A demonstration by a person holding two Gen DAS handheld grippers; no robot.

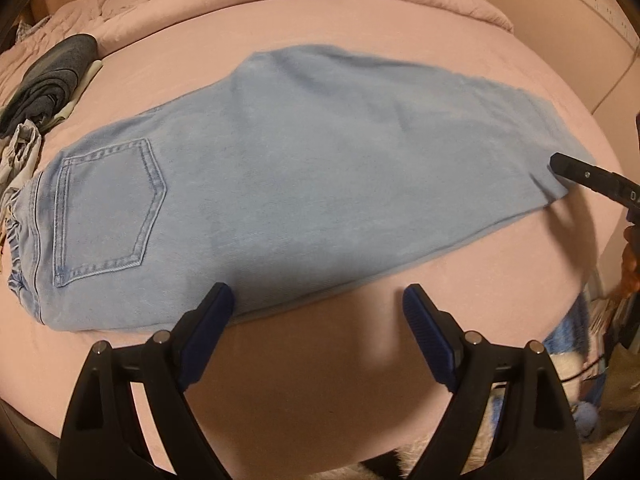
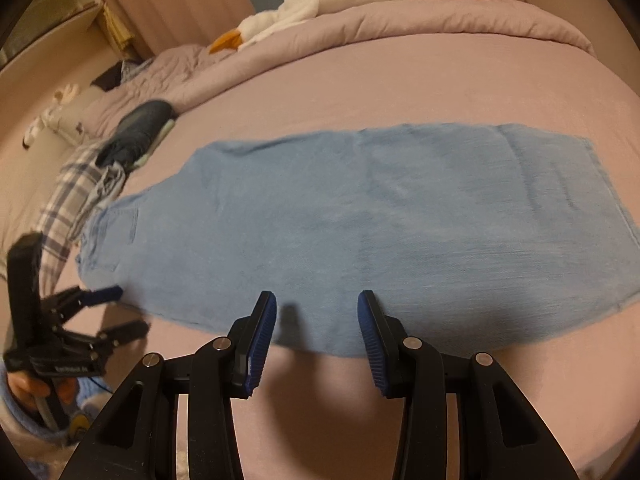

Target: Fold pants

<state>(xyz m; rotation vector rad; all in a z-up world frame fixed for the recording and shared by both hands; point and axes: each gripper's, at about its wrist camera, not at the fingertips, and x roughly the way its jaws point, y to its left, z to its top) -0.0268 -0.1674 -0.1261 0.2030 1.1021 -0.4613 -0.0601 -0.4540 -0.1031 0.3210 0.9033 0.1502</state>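
Light blue jeans lie flat, folded lengthwise, across a pink bed, waistband left and hems right. The left gripper and right gripper hover at the near edge, jaws apart and empty. A one-layer pinch could drag the legs askew; a quilt, plush goose and clothes pile lie beyond.

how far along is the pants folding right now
Done: the jeans lie flat on the bed, one leg stacked over the other. In hand: nothing yet; the left gripper and right gripper hover open at the near edge. Left: folding hem toward waistband.
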